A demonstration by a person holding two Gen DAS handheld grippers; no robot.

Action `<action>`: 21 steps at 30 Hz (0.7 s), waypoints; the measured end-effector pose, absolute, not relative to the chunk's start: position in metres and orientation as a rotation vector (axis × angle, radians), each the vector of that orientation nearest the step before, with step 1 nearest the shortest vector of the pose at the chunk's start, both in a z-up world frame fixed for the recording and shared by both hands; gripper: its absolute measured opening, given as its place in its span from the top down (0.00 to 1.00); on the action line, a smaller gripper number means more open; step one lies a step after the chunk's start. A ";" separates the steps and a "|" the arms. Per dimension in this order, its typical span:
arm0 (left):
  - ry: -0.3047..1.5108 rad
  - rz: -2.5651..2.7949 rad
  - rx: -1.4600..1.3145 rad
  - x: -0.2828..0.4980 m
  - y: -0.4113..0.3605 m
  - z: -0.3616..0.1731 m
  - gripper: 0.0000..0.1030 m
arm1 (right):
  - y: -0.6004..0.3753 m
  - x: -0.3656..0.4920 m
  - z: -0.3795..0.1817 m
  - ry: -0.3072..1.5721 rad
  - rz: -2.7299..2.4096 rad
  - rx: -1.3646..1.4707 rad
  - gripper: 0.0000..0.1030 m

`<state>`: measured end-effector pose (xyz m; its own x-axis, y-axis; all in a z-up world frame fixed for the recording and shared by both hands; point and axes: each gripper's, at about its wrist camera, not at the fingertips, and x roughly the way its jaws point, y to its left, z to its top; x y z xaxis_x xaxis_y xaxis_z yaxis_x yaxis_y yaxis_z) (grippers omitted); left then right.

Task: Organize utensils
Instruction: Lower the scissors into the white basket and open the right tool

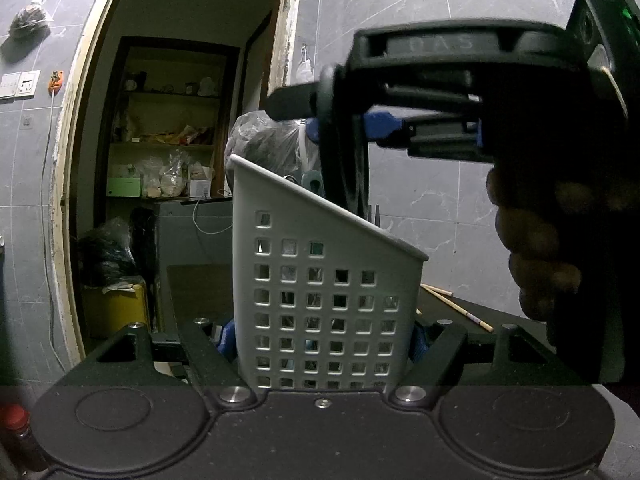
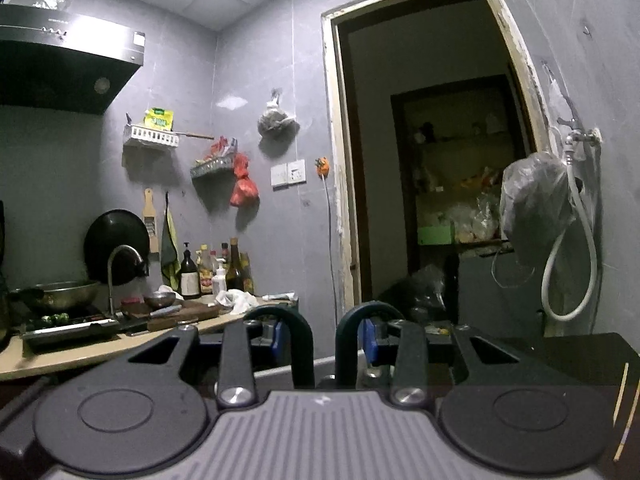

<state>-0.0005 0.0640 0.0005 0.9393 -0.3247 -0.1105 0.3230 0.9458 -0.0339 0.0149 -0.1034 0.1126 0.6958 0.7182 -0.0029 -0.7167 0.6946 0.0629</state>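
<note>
left tongs (image 1: 322, 340) clamp the light, stiff perforated caddy (image 1: 320, 280) low at its base on the worktop (image 1: 460, 312), while at two o'clock right tongs (image 1: 340, 120) pinch a hard black ring-shaped utensil (image 1: 352, 176) above its rim.

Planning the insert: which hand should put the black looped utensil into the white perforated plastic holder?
Right. The right gripper holds the black looped utensil over the white perforated plastic holder; the left gripper is clamped on that holder.
</note>
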 end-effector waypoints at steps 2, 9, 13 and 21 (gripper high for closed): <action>0.116 -0.330 -0.015 0.000 0.064 0.001 0.25 | -0.105 0.016 0.110 0.044 0.800 0.064 0.60; 0.115 -0.329 -0.011 0.001 0.064 0.000 0.25 | -0.106 0.019 0.095 0.118 0.792 0.051 0.49; 0.115 -0.329 -0.012 0.001 0.064 0.000 0.25 | -0.110 0.017 0.090 0.144 0.783 0.042 0.38; 0.110 -0.328 -0.005 -0.002 0.062 -0.001 0.25 | -0.139 0.003 0.080 0.111 0.797 0.090 0.25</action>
<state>-0.0016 0.0624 -0.0006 0.9409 -0.3213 -0.1074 0.3208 0.9469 -0.0227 0.0032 -0.1388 0.0798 0.6935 0.7175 -0.0651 -0.7081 0.6955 0.1225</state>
